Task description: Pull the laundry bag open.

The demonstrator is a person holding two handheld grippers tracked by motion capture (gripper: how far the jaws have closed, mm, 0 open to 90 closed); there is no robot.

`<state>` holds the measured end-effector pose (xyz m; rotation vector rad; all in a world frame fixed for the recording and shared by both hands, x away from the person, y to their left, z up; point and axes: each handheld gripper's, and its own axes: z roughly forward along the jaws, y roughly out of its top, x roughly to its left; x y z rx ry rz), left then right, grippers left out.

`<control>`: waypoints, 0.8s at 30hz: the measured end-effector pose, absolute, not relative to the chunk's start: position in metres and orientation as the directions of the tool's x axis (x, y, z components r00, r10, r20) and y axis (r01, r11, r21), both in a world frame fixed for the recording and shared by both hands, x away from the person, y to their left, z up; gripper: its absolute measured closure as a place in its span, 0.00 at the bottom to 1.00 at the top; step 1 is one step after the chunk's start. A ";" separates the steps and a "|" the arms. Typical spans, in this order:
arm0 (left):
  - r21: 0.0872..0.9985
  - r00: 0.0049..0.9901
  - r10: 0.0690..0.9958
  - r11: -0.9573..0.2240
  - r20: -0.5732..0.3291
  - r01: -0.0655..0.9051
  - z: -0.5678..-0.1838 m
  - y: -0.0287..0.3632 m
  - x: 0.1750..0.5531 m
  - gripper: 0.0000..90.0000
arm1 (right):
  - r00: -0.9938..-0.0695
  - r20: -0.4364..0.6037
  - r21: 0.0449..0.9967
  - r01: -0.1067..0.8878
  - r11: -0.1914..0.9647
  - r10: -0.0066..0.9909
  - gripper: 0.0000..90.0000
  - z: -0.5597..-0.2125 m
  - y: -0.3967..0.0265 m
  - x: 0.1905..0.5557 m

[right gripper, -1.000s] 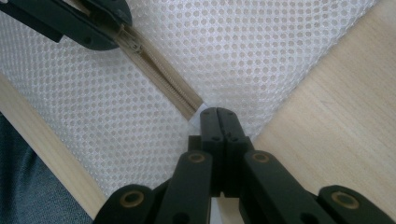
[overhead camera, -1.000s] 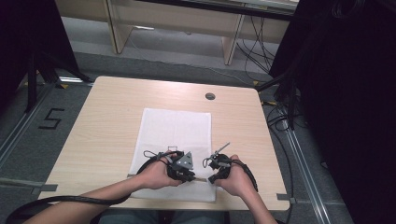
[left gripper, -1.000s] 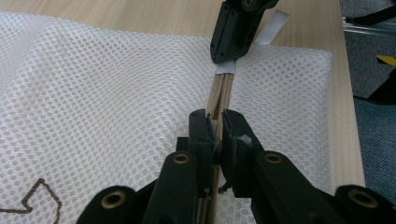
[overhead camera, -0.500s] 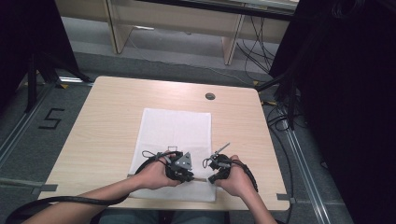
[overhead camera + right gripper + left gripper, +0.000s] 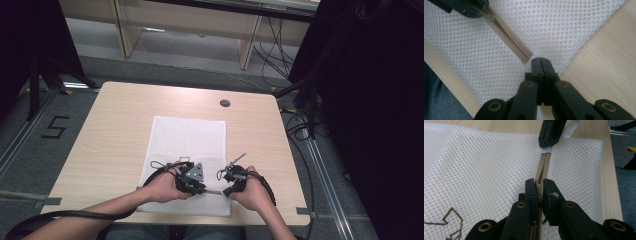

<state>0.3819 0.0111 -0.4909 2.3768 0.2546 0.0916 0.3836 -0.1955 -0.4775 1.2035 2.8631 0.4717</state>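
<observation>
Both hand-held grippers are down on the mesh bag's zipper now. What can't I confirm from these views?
- Zipper pull: the left hand-held gripper pinches the beige zipper of the white mesh laundry bag, its jaws hiding the slider.
- Zipper end: the right hand-held gripper covers it, jaws closed.
- Brown printed mark: cut by the left gripper view's edge.
- Bag contents: unclear in the high view.

Bare worktop (image 5: pixel 115 135) is seen left, right and beyond the white mesh bag (image 5: pixel 187 142); a small round hole (image 5: pixel 225 103) sits near the far edge. The near edge is occupied by the left hand-held gripper (image 5: pixel 196 181) and right hand-held gripper (image 5: pixel 229 181), close together, with a narrow gap between them.
</observation>
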 end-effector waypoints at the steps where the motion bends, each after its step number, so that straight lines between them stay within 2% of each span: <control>1: 0.684 0.978 0.209 -0.712 -0.007 0.157 -0.491 0.011 0.382 0.91 | -0.707 0.115 0.269 0.698 0.663 0.698 1.00 -0.477 -0.195 0.384; 9: 0.699 0.981 0.193 -0.704 0.021 0.124 -0.492 0.015 0.381 0.91 | -0.706 0.119 0.271 0.700 0.661 0.698 1.00 -0.477 -0.196 0.383; 13: 0.708 0.977 0.211 -0.688 -0.012 0.157 -0.493 0.018 0.381 0.91 | -0.713 0.118 0.278 0.692 0.666 0.691 1.00 -0.478 -0.197 0.384; 24: 0.714 0.977 0.212 -0.684 -0.008 0.154 -0.491 0.017 0.381 0.91 | -0.713 0.106 0.264 0.692 0.672 0.693 1.00 -0.477 -0.194 0.384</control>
